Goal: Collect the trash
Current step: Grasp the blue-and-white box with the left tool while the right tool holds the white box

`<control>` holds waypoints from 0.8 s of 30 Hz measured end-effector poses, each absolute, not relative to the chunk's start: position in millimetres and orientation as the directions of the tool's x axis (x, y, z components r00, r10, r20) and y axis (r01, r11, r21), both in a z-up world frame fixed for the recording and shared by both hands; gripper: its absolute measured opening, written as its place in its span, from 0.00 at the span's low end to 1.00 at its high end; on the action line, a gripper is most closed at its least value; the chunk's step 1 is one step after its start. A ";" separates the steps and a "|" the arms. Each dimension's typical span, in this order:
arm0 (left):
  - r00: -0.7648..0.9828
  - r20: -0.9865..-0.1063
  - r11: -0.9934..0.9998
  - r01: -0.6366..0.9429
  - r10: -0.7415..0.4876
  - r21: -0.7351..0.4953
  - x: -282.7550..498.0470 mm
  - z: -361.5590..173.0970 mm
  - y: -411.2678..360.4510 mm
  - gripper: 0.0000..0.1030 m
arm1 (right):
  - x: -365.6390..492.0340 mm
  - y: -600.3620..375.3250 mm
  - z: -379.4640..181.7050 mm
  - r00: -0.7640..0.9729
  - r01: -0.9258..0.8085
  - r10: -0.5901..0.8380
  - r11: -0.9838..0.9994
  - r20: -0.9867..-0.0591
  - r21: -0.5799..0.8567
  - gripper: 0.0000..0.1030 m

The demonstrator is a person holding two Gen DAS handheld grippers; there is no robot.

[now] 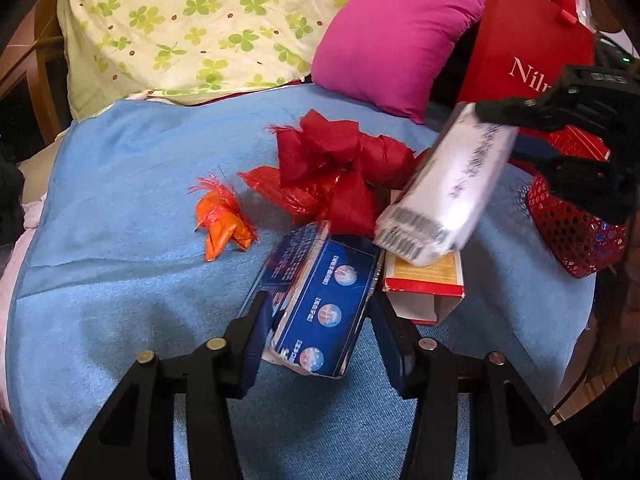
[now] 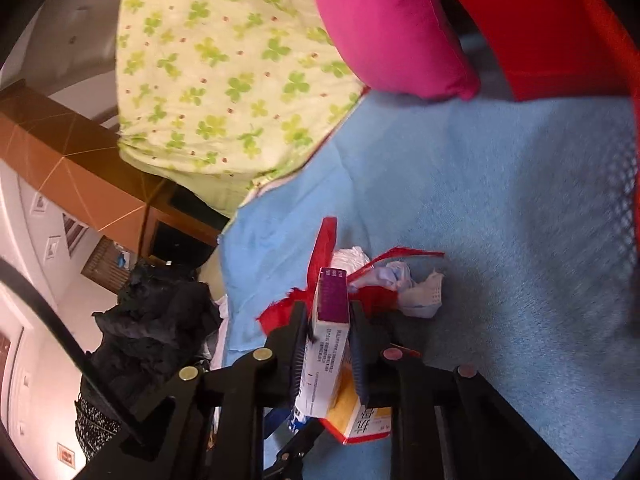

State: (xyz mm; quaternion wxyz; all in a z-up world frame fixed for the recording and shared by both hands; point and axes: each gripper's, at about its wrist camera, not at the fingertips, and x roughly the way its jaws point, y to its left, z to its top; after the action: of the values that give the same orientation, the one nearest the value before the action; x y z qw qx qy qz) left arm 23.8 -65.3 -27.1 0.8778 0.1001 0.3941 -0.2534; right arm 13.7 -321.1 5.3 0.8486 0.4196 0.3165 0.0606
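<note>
On a blue blanket [image 1: 120, 280] lies trash. My left gripper [image 1: 320, 316] has its fingers on both sides of a dark blue box [image 1: 324, 300]; the jaws look closed on it. My right gripper [image 1: 532, 132] is shut on a white box with purple print [image 1: 452, 188] and holds it tilted above a yellow and red box [image 1: 424, 280]. In the right wrist view the right gripper [image 2: 330, 320] clamps that white box [image 2: 330, 320]. A crumpled red plastic bag [image 1: 336, 172] and an orange wrapper [image 1: 224, 220] lie beyond. White crumpled tissue [image 2: 416, 288] lies by the red bag.
A red mesh basket [image 1: 568, 232] stands at the right edge of the blanket. A magenta pillow [image 1: 392, 44], a red paper bag [image 1: 524, 40] and a clover-print quilt [image 1: 192, 28] lie at the back. A black garment [image 2: 152, 320] hangs off the bed's left.
</note>
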 end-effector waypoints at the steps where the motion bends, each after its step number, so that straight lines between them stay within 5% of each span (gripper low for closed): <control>1: 0.558 -0.747 0.854 0.520 -0.362 -0.025 24.1 -28.6 -65.5 0.57 | 10.9 -321.8 7.2 0.793 0.154 0.374 0.641 -0.481 0.752 0.21; 7: 0.554 -0.753 0.858 0.512 -0.356 -0.029 24.8 -32.4 -68.2 0.56 | 3.0 -322.9 13.5 0.793 0.135 0.378 0.657 -0.479 0.742 0.21; 12: 0.564 -0.739 0.850 0.526 -0.370 -0.024 16.6 -27.4 -69.5 0.43 | -10.4 -322.9 34.6 0.825 0.089 0.336 0.717 -0.454 0.691 0.21; 21: 0.597 -0.695 0.874 0.477 -0.400 -0.093 2.9 -2.9 -40.7 0.41 | -41.4 -325.3 66.2 0.878 0.045 0.261 0.790 -0.402 0.611 0.21; 22: 0.605 -0.684 0.874 0.476 -0.407 -0.099 -1.1 1.4 -38.6 0.27 | -45.7 -326.2 70.0 0.884 0.040 0.254 0.795 -0.392 0.605 0.21; 23: 0.607 -0.677 0.872 0.478 -0.415 -0.106 -4.1 4.2 -37.9 0.00 | -48.4 -326.4 72.6 0.888 0.037 0.250 0.798 -0.386 0.602 0.21; 24: 0.604 -0.673 0.870 0.477 -0.426 -0.123 -7.9 7.3 -37.1 0.00 | -52.6 -327.5 76.1 0.894 0.034 0.242 0.802 -0.378 0.596 0.21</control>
State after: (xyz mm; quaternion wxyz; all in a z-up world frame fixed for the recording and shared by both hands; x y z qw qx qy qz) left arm -7.9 -37.1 7.3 0.8949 0.0348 0.3664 -0.2523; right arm -52.6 -327.5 76.1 0.9226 0.3094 0.2235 0.0563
